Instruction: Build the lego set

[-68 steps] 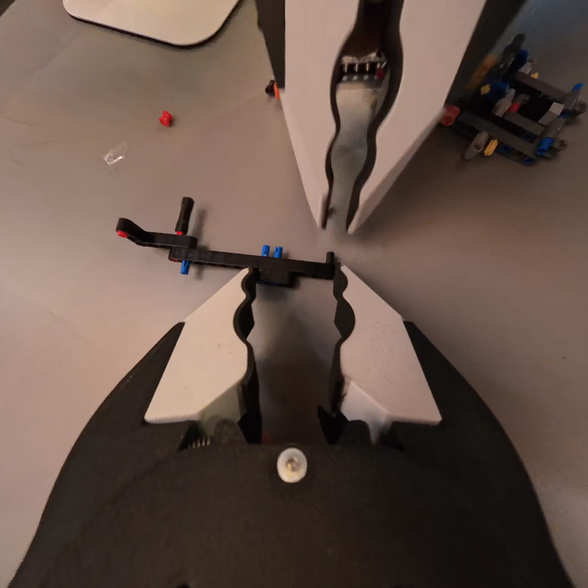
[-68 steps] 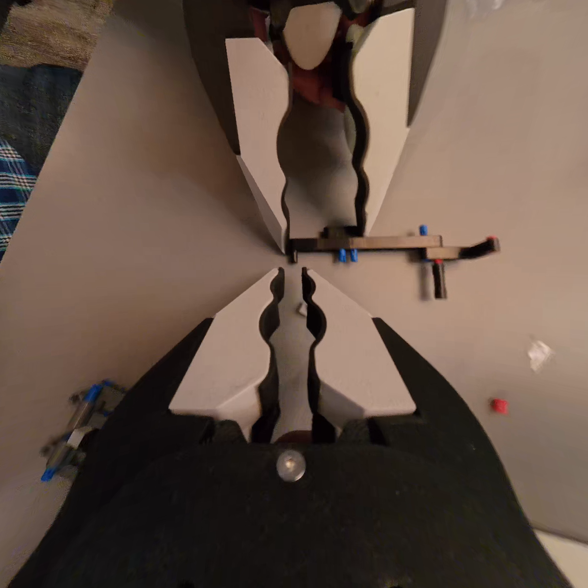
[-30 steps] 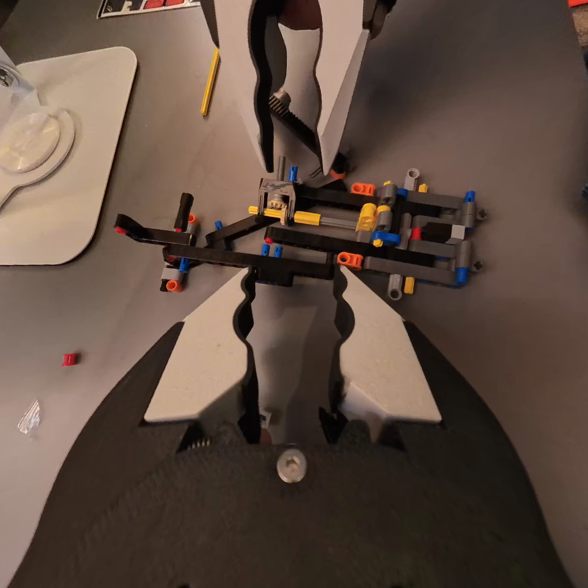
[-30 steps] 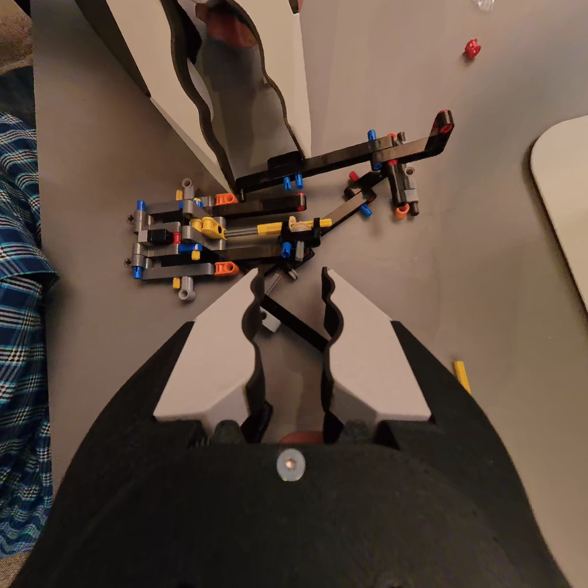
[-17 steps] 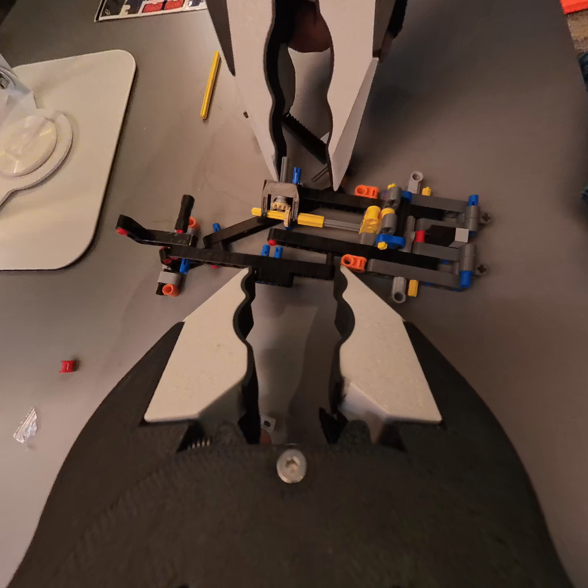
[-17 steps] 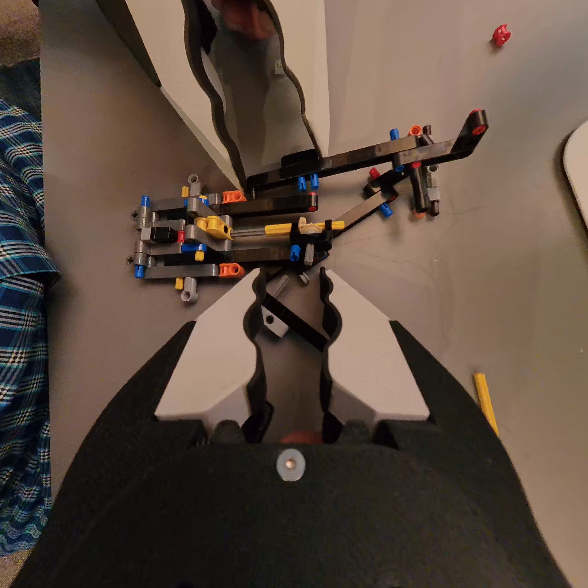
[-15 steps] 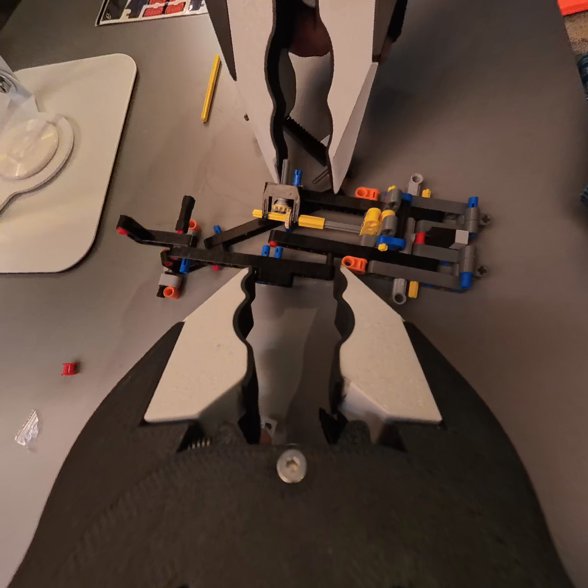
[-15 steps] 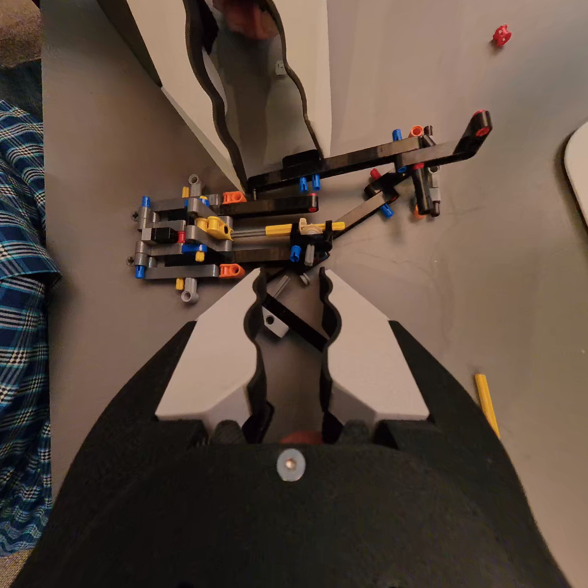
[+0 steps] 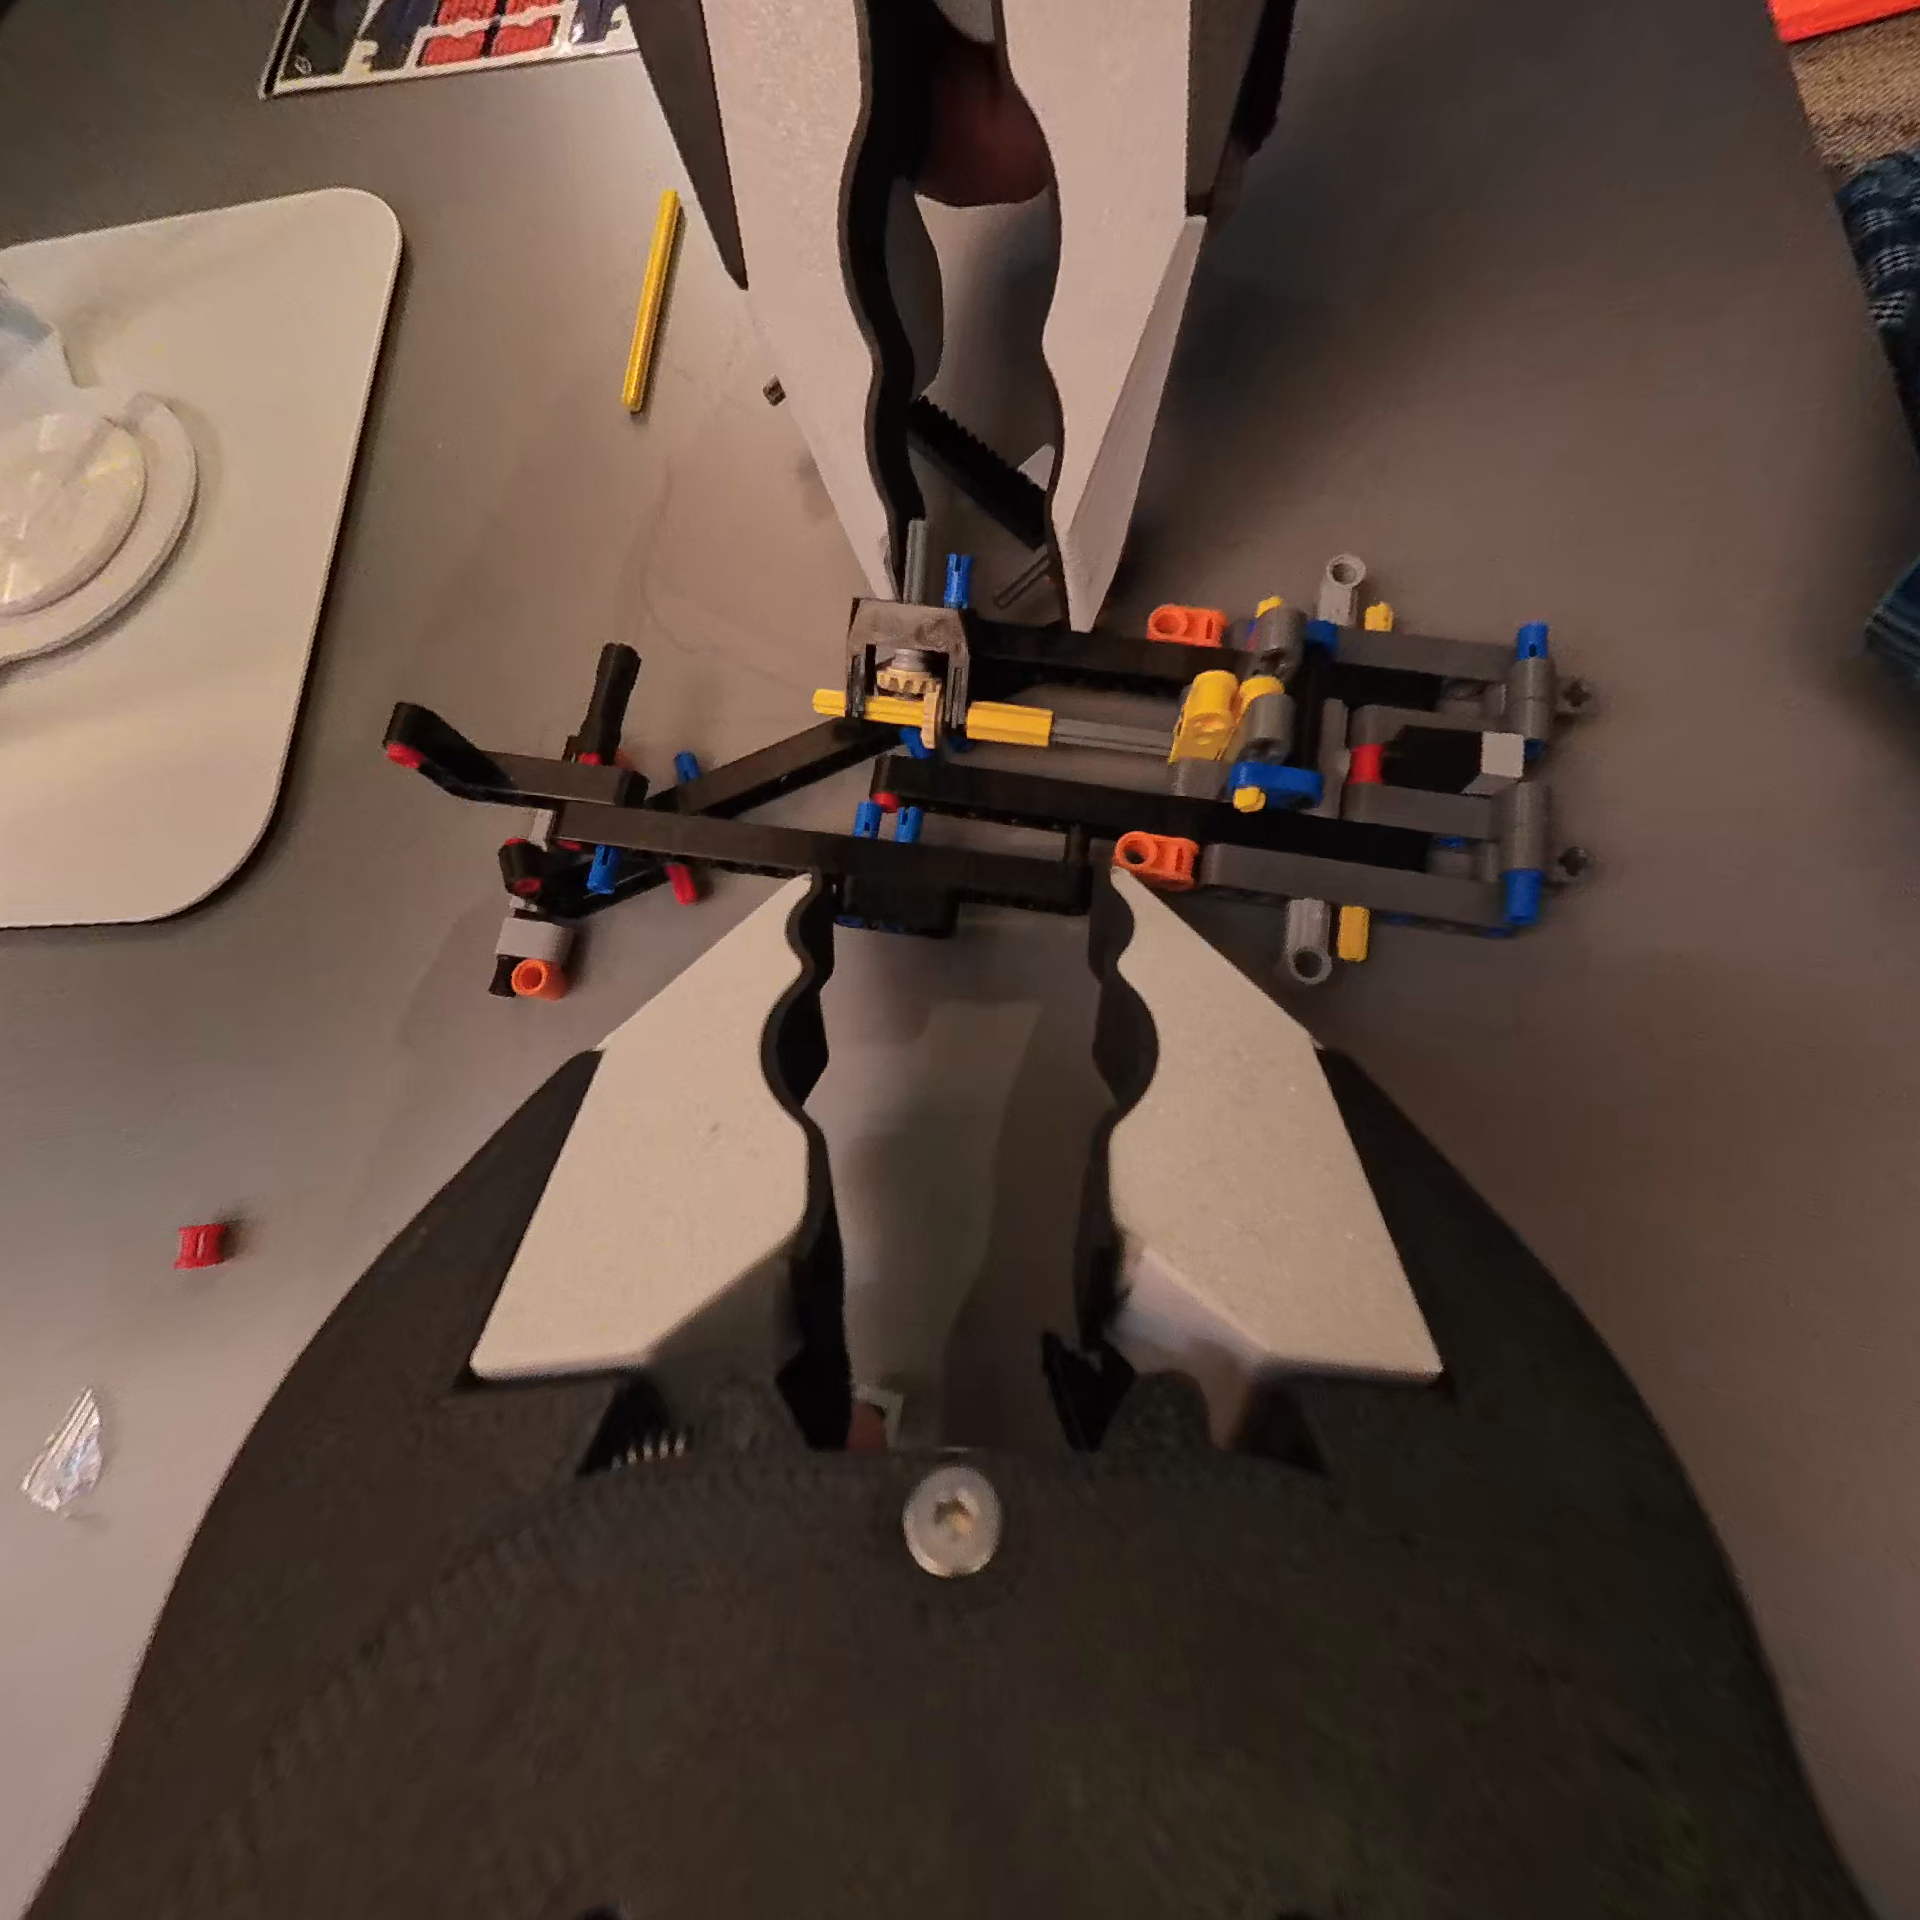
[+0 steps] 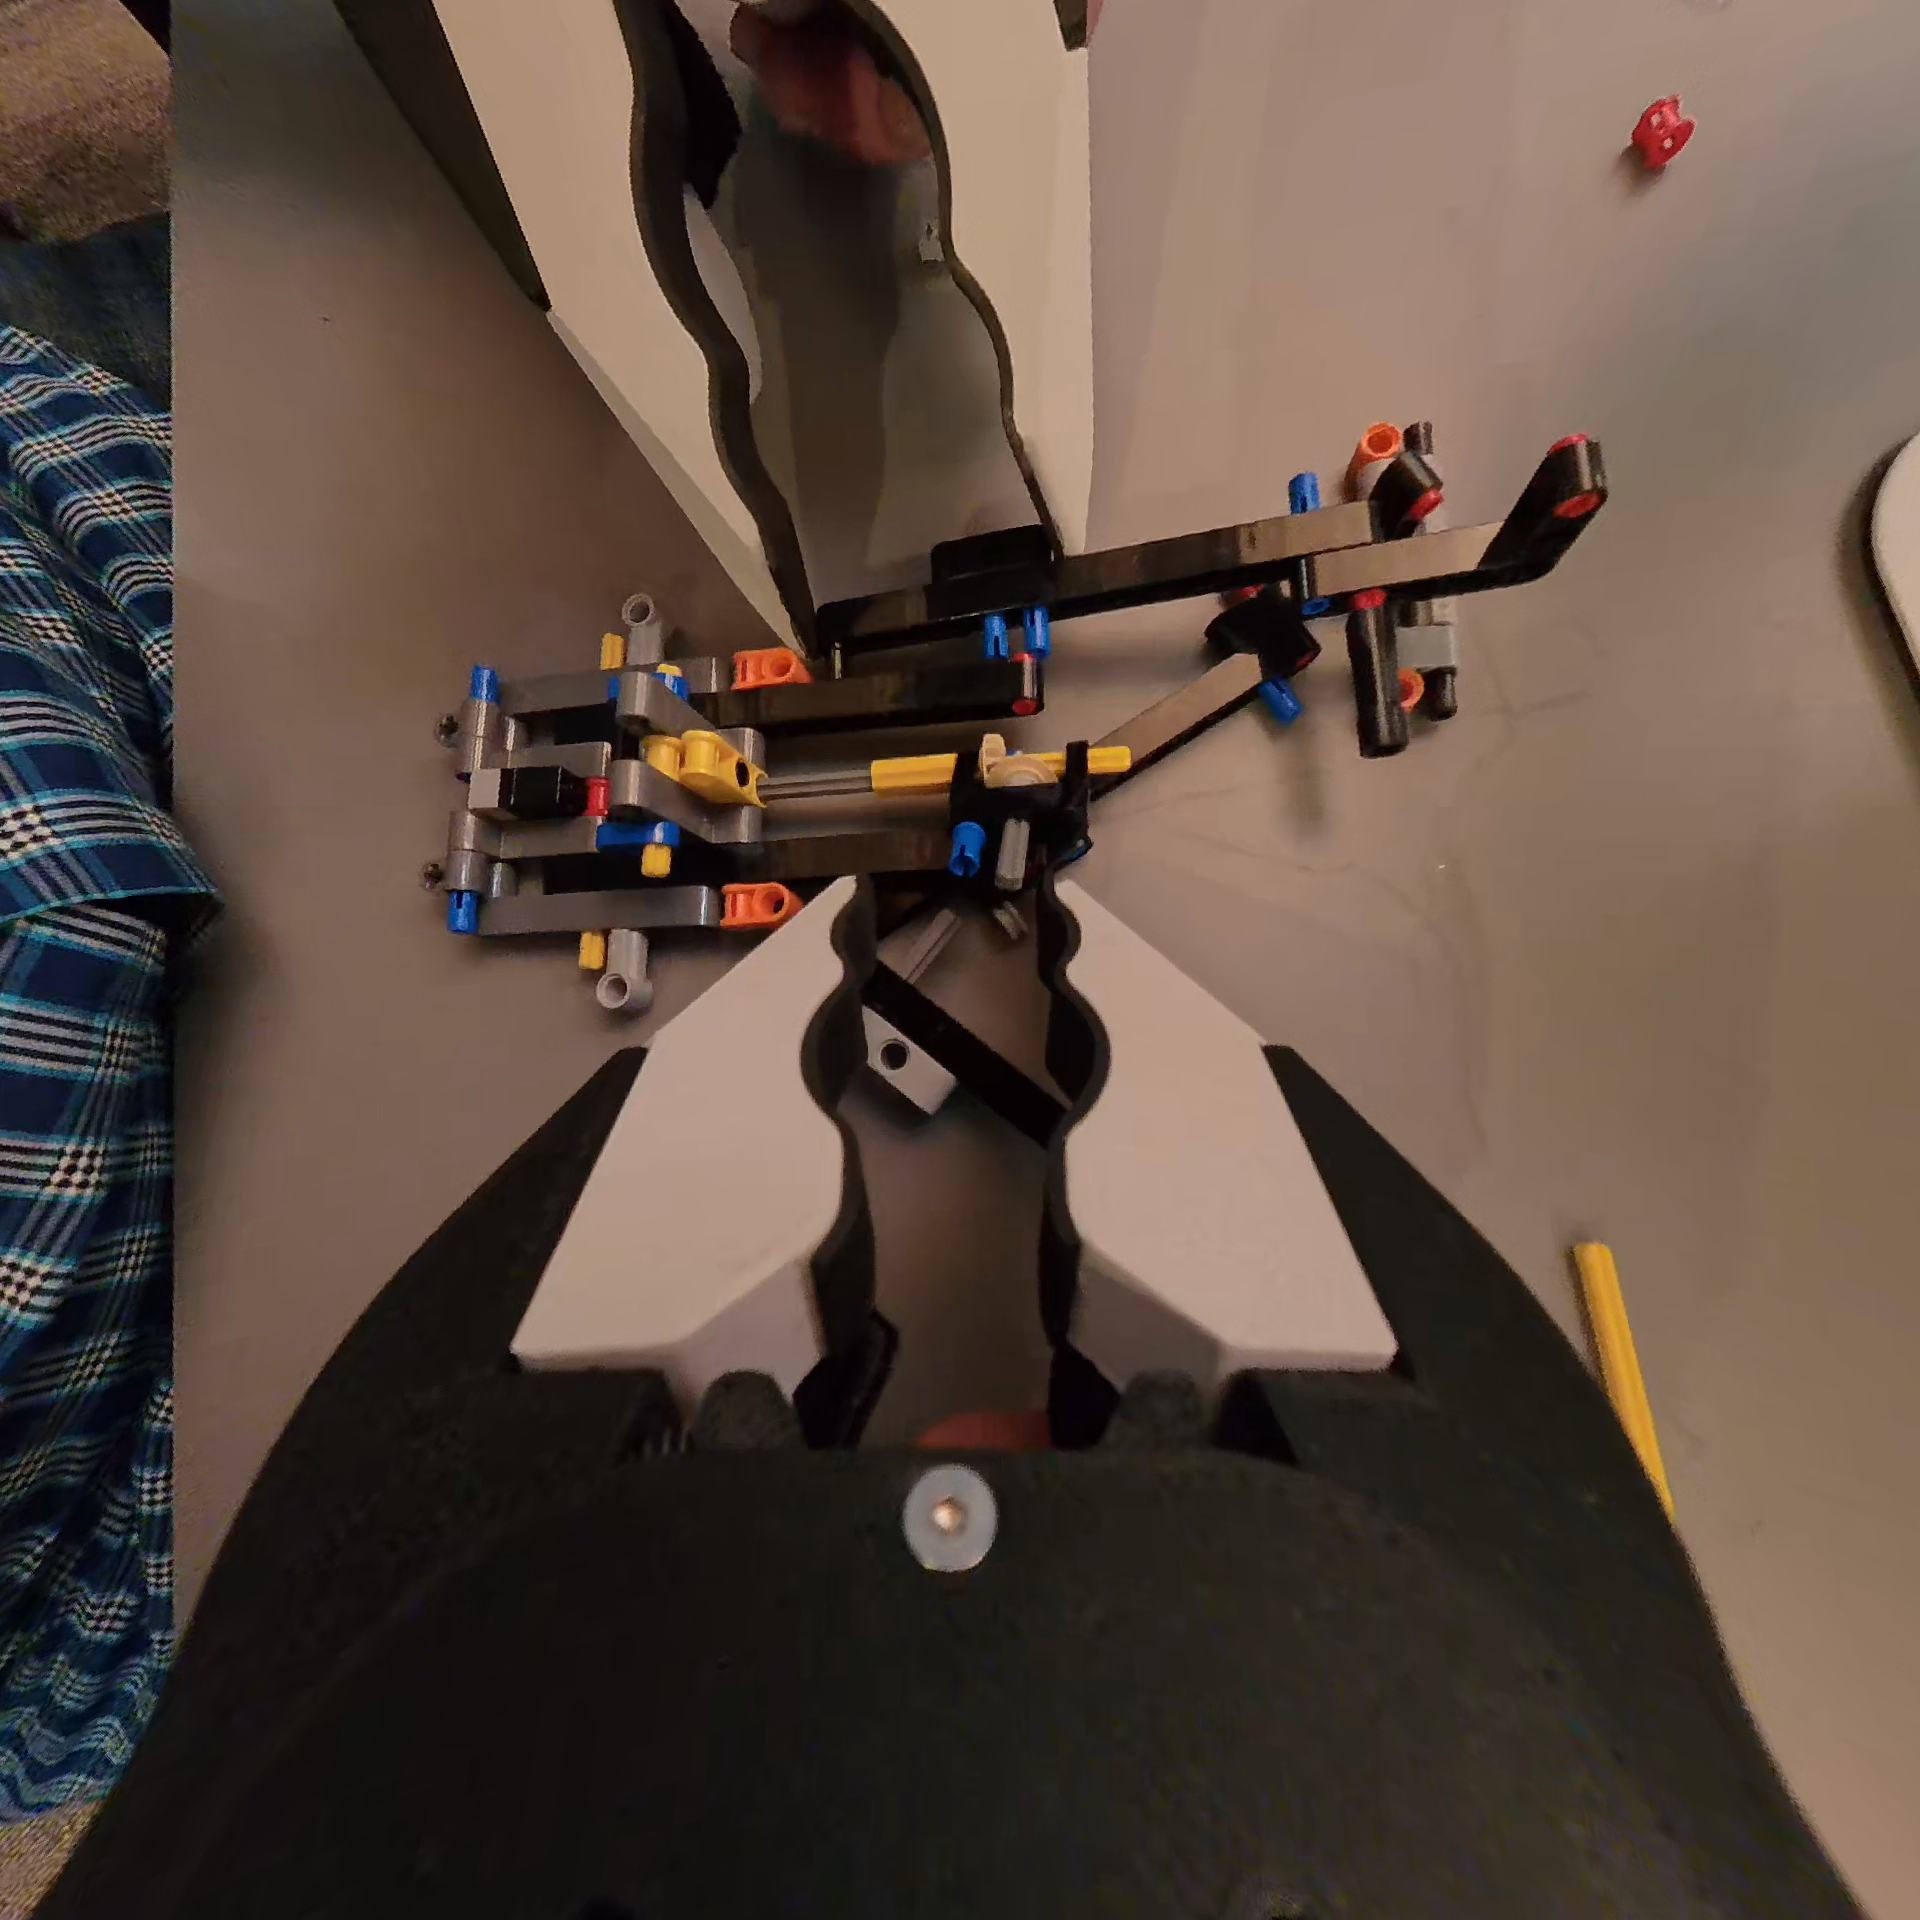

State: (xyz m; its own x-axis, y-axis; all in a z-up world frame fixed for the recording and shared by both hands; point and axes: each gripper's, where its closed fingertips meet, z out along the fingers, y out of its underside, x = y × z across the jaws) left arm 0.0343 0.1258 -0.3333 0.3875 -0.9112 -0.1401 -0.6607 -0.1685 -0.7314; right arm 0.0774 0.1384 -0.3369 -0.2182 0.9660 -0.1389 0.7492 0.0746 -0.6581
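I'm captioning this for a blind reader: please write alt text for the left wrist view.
The left gripper grips a long black beam assembly beside a grey, black and yellow Lego chassis on a grey table. Opposite, the right gripper holds a black toothed rack.

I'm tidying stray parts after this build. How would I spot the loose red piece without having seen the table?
Start at the lego chassis mid-table, then look past its black arm end, away from the white mat. The small red bush lies alone on bare grey table, near a clear plastic scrap; it is the only red part attached to nothing.
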